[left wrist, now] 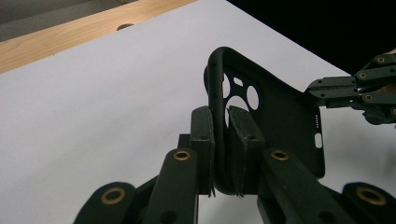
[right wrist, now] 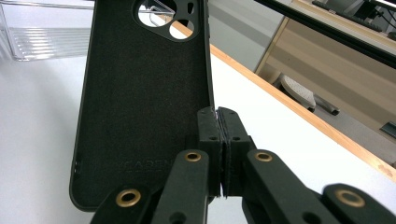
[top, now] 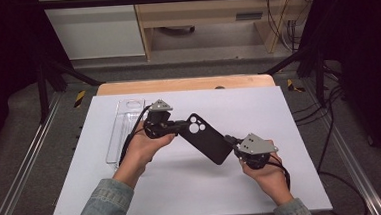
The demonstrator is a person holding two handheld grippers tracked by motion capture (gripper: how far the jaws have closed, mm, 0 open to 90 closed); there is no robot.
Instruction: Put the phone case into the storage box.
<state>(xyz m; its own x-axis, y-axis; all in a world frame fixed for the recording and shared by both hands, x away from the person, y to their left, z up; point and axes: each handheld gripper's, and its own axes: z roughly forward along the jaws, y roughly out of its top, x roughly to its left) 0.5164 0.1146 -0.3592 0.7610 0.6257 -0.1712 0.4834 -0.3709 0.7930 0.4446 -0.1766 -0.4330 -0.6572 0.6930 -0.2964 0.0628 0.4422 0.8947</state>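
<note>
A black phone case (top: 206, 139) with round camera cut-outs is held above the white mat between both grippers. My left gripper (top: 182, 125) is shut on the rim near the camera end; in the left gripper view its pads (left wrist: 202, 135) press either side of the case (left wrist: 280, 112) wall. My right gripper (top: 230, 141) is shut on the opposite end's rim, and in the right gripper view the case (right wrist: 140, 93) shows its felt-lined inside left of the clamped jaws (right wrist: 218, 126). The right gripper's tip (left wrist: 322, 91) also appears on the case's far edge in the left gripper view.
A clear plastic tray (top: 124, 126) lies on the white mat (top: 183, 188) behind my left hand, also seen as clear plastic tray (right wrist: 46, 42). The wooden table edge (top: 187, 84) runs along the mat's far side. Black frame rails flank the table.
</note>
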